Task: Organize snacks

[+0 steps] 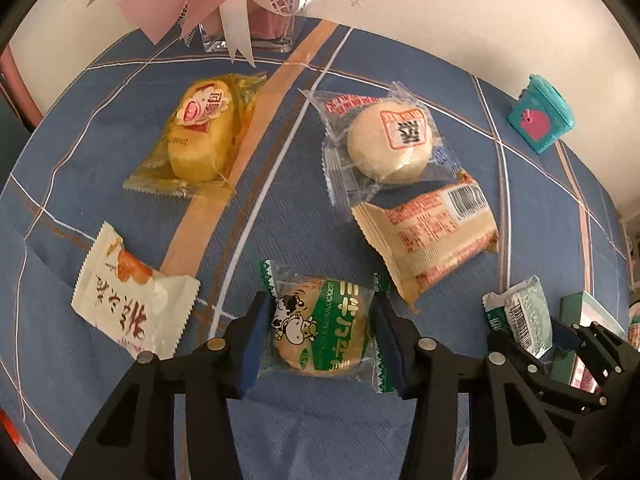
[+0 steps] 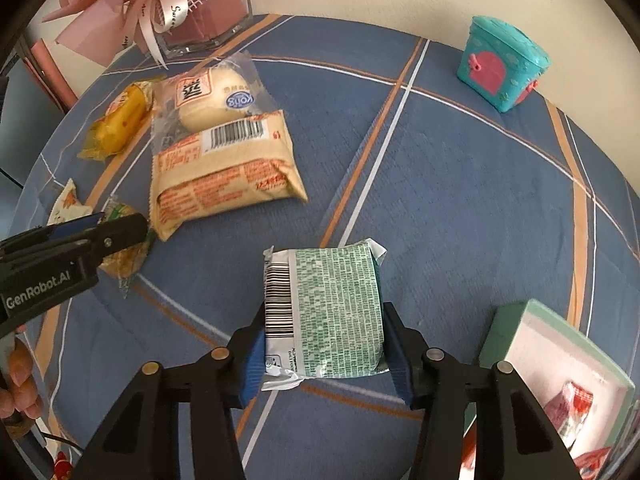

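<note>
My left gripper [image 1: 320, 332] straddles a round biscuit in a green cow-print wrapper [image 1: 324, 328]; the pads flank it, and I cannot tell if they press it. My right gripper [image 2: 324, 344] is shut on a green-and-white snack pack [image 2: 332, 312], also seen in the left wrist view [image 1: 520, 320]. On the blue cloth lie a yellow cake pack [image 1: 200, 136], a clear-wrapped white bun [image 1: 388, 140], a beige wrapped pack [image 1: 428, 232] and a white packet with red writing [image 1: 128, 300].
A mint-green open box [image 2: 560, 364] holding a red-and-white wrapped snack stands at the right. A teal toy box [image 2: 504, 68] sits at the back right. A glass vase with pink ribbon [image 2: 200, 16] stands at the back left. The wall runs behind.
</note>
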